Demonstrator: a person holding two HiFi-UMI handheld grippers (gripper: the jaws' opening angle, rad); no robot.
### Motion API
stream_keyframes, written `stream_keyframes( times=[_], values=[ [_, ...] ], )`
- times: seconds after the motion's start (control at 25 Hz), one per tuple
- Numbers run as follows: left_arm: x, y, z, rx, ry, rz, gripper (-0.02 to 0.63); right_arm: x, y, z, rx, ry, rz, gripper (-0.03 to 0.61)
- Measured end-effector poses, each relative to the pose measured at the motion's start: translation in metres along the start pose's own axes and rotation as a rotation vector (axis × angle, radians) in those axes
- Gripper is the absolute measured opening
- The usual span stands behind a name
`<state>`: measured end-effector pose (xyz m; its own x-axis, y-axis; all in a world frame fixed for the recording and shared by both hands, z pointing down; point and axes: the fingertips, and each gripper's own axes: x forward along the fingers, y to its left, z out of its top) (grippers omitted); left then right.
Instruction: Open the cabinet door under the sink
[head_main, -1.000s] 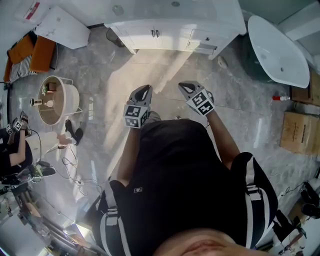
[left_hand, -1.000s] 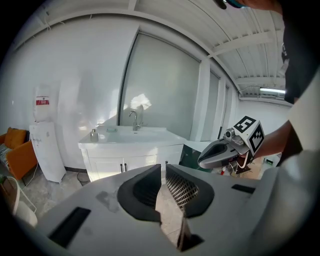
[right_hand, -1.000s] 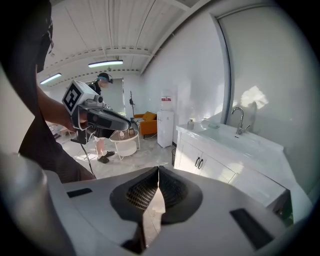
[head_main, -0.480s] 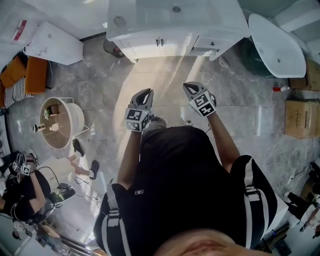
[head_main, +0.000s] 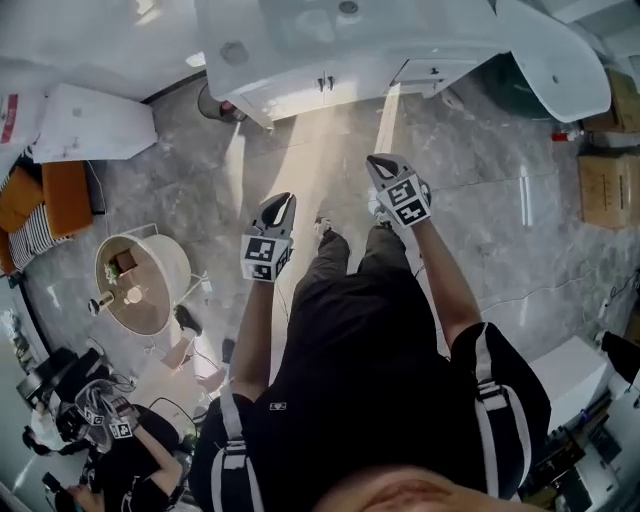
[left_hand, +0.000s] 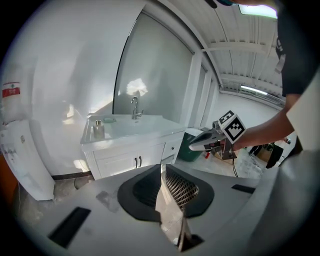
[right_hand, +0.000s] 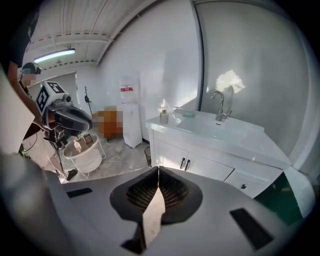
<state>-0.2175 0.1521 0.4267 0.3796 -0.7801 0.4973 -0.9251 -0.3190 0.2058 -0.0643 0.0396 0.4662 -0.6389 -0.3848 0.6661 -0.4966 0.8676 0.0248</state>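
Person (head_main: 370, 380): right under the camera, black top, both arms stretched forward.
Left gripper (left_hand: 161, 170): out in front over the floor, fingers pressed together, and there's nothing between them.
Right gripper (right_hand: 158, 172): alongside the left one and a touch further forward. Its fingers are together too, and it's empty.
Floor (head_main: 180, 180): grey marble tiles, with a bright strip of sunlight running from the person's feet up to the cabinet.
Side table (head_main: 172, 262): round and white, off to the person's left, with a few small items on it.
Cabinet doors (head_main: 300, 95): here's the target. It's a white pair under the sink, both shut, with two dark handles side by side at the middle seam. They're straight ahead and well apart from both grippers.
Drawer (right_hand: 243, 186): just right of the doors, white, with one small dark handle.
Tabletop (left_hand: 160, 126): white, sitting on top of the cabinet.
Soap bottle (left_hand: 98, 129): upright near the tabletop's left end.
Sink (right_hand: 220, 129): set into the tabletop.
Faucet (right_hand: 218, 107): curved and shiny, standing at the back of the sink.
Bathtub (head_main: 555, 55): white, over to the right of the cabinet.
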Motion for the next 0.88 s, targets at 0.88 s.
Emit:
stream_keyframes(
  times=[0.88],
  values=[
    [0.149,0.070,-0.075,0.065,-0.008,0.041,0.035,0.312,-0.135,-0.089,0.350,-0.002,-0.252,0.097]
  ],
)
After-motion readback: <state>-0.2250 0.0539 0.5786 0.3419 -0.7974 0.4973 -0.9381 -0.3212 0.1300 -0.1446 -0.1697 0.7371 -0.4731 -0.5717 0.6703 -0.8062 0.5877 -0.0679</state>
